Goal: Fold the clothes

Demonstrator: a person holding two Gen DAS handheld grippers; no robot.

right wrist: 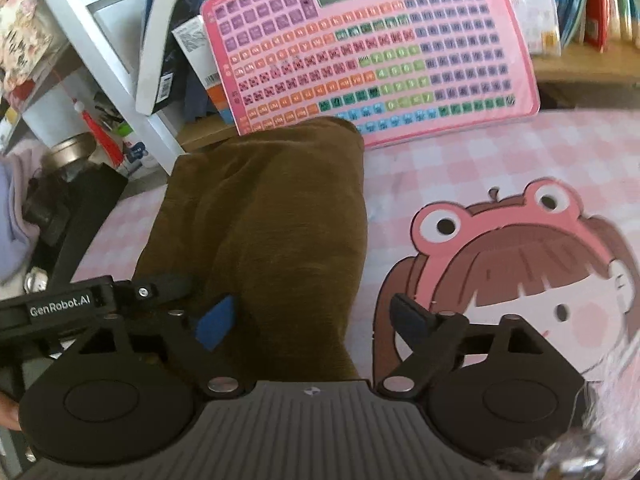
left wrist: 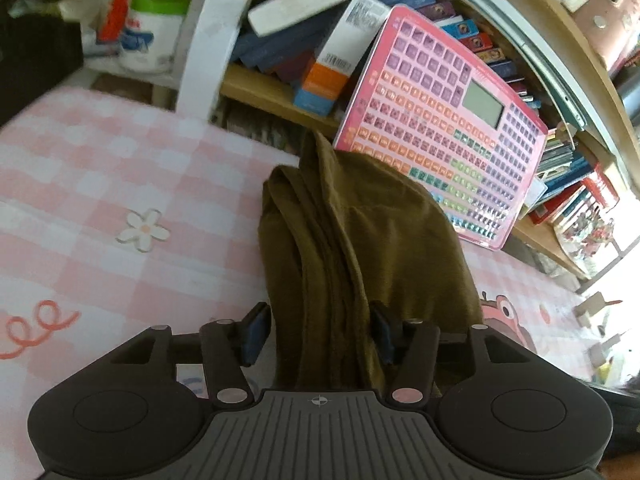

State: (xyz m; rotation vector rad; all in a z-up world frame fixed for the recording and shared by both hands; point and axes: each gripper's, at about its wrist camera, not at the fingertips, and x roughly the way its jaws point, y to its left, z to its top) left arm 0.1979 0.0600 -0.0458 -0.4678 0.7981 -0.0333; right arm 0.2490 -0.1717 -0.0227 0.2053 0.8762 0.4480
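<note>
Pink checked bed cover (right wrist: 460,160) carries the olive-brown garment (right wrist: 272,216), bunched lengthwise toward its far edge, before a pink keyboard toy (right wrist: 372,48). Both the left gripper (left wrist: 316,330) and right gripper (right wrist: 312,320) straddle its near end, jaws open. Folding seems midway; next, probably pinch that end.

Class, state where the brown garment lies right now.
In both wrist views the brown garment lies bunched on the pink checked cloth, between each gripper's jaws, its far end nearly reaching the pink keyboard toy.
</note>
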